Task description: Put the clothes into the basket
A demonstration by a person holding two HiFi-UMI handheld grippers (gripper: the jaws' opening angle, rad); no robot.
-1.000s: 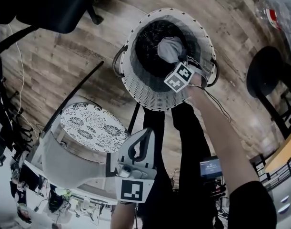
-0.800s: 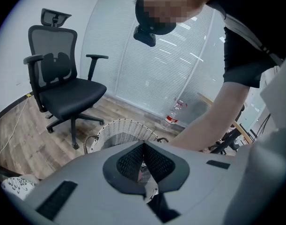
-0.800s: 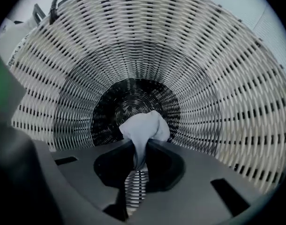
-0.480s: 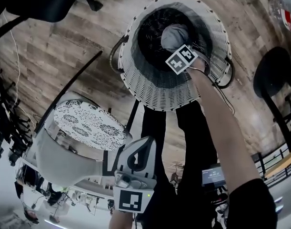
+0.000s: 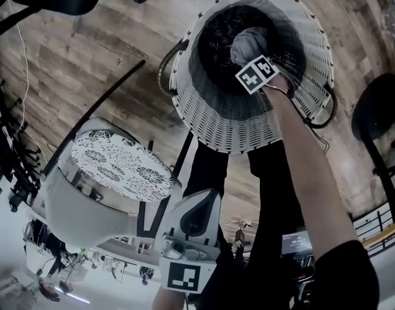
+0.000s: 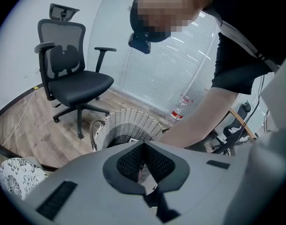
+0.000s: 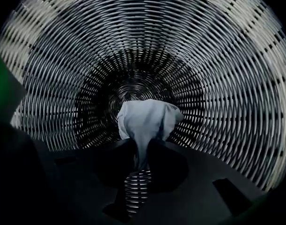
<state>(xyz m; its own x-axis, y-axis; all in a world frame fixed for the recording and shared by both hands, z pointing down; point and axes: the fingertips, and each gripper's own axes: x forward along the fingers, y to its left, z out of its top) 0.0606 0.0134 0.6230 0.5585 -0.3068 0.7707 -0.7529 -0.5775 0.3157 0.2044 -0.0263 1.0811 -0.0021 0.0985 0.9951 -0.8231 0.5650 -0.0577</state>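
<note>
Lower than a second ago, my right gripper (image 7: 142,146) has sunk past the rim of the basket (image 5: 229,118) and points straight down its dark well. Its fingers (image 7: 168,163) are clenched on a neck of the grey cloth (image 7: 147,118). The cloth hangs bunched below them, inside the woven walls; I cannot tell whether it touches the bottom yet. My left gripper (image 6: 143,149) waits outside, near the basket, fingers pressed together on nothing.

What could go wrong, as I judge it: if I let go only partly, a fold may snag on a finger and ride back out with me. My forearm (image 5: 307,166) could also lean on the rim and tip the light basket over. Opening wide, then rising straight, should avoid both.
</note>
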